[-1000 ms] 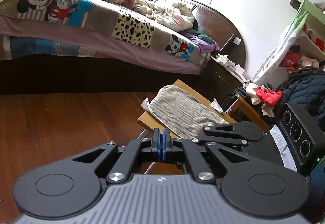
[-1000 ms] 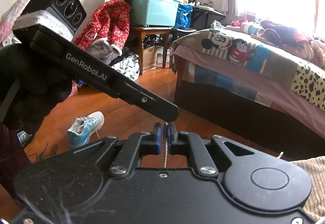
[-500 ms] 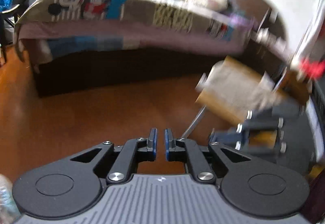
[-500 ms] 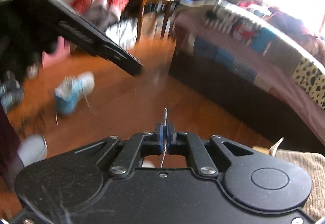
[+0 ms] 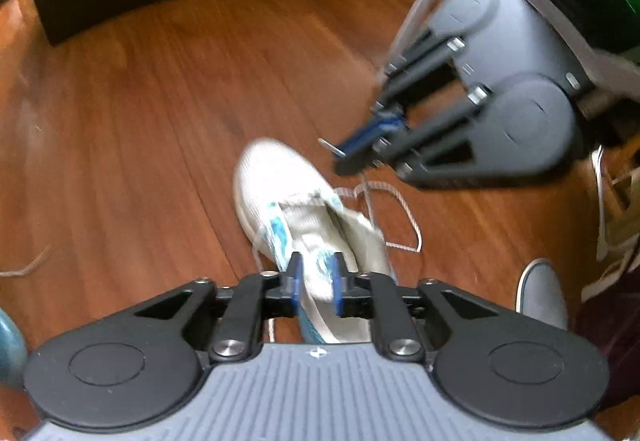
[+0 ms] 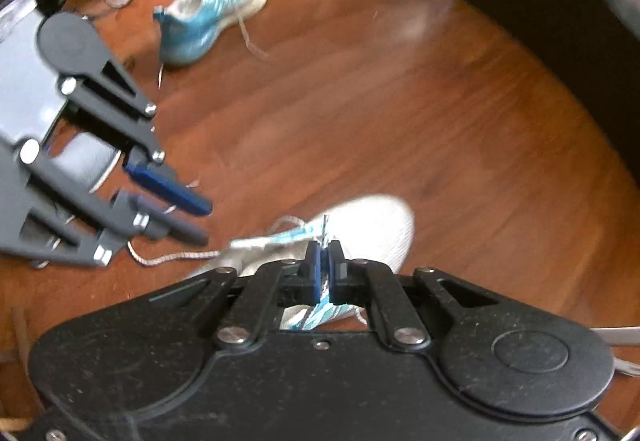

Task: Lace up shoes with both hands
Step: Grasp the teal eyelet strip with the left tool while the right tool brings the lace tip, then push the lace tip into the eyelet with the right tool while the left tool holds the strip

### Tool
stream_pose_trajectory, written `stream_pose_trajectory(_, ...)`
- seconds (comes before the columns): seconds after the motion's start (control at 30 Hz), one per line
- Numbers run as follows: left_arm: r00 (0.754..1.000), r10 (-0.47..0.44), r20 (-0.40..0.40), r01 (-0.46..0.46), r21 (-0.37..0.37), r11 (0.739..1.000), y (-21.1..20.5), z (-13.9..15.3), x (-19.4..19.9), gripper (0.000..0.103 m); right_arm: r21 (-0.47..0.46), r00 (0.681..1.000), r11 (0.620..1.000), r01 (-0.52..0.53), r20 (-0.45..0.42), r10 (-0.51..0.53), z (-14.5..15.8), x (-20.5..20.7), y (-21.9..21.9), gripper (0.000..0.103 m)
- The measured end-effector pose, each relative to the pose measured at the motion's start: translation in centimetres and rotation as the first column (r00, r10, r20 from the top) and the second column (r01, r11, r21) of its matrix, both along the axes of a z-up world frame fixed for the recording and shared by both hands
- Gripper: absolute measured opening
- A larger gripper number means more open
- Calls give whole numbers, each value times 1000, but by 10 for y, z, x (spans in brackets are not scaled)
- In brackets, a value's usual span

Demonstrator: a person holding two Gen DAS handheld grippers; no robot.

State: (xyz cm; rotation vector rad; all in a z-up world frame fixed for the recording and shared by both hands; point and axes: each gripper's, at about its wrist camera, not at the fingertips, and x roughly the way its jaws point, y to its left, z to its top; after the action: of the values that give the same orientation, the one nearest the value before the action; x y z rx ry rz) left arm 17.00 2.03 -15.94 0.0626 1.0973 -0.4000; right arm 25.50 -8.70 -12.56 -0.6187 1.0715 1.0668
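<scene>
Left tongs (image 5: 316, 283) spread wide, hovering over the white-and-blue shoe (image 5: 304, 217) on the wooden floor (image 5: 160, 121). Right tongs (image 6: 324, 273) pinching the lace tip (image 6: 325, 229) just above the toe; second shoe (image 6: 208, 17) lies well apart.

Bare floor (image 6: 360, 113) open ahead of shoe (image 5: 288, 193); bed base (image 6: 560, 21) blocks far side; second shoe (image 6: 208, 17) well apart.
</scene>
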Motion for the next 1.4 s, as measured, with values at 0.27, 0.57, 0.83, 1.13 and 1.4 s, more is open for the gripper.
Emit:
stream_pose_trajectory(0.27, 999, 47, -22, -46, 21, 999, -4, -46, 1, 57, 4, 980, 997, -79, -181, 78, -50, 14, 16, 2)
stream_pose_trajectory(0.57, 998, 69, -14, -68, 39, 997, -7, -64, 4, 11, -73, 956, 986, -147, -268, 123, -82, 8, 30, 2)
stream_pose_trajectory(0.83, 997, 73, -15, -73, 27, 997, -6, -68, 5, 9, -102, 957, 983, -153, -265, 121, -89, 5, 34, 2)
stream_pose_trajectory(1.13, 996, 85, -17, -85, 22, 996, -12, -69, 5, 9, -94, 962, 986, -139, -251, 112, -82, 4, 28, 2)
stream_pose_trajectory(1.4, 996, 88, -22, -87, 20, 996, -12, -69, 5, 9, -88, 965, 986, -143, -232, 119, -80, 4, 29, 2)
